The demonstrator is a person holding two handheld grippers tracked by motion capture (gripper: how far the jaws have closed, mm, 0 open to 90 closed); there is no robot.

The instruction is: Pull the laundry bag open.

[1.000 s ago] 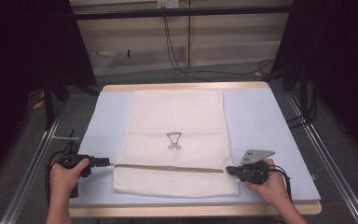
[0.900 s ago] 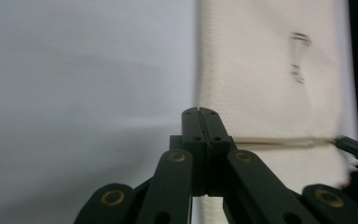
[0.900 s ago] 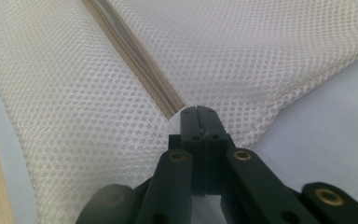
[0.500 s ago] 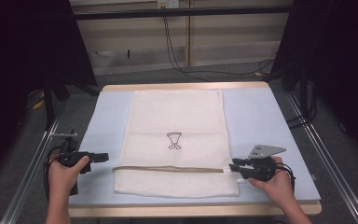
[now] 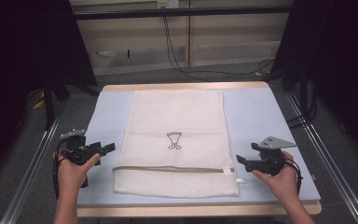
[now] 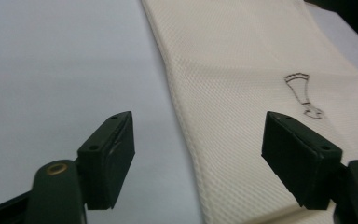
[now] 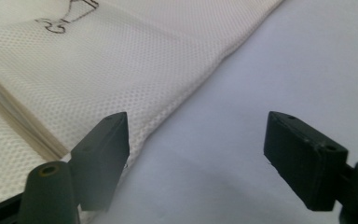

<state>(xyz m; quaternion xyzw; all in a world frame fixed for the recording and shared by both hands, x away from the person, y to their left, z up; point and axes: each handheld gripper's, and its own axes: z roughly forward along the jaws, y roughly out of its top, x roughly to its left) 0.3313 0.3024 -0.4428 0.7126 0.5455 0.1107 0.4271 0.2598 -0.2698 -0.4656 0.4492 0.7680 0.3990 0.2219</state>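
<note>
A cream mesh bag lies flat on the pale blue table cover, with a small black emblem at its middle and a tan zip line across its near part. My left gripper hovers just off the bag's left edge. Its jaws have just been opening and hold nothing. In the left gripper view the bag lies beyond the open left gripper. My right gripper sits off the right end of the zip; its jaws have also just been opening and grip nothing. The right gripper view has the bag's edge beyond the right gripper.
Bare blue cover flanks the bag on both sides. The table's wooden front edge runs just before my hands. Metal rails line the table's sides, and cables lie on the floor beyond it.
Both grippers were shut at the ends of the bag's zip line; now both are open, off the cloth and drawn slightly outward and away. The bag stays flat.
</note>
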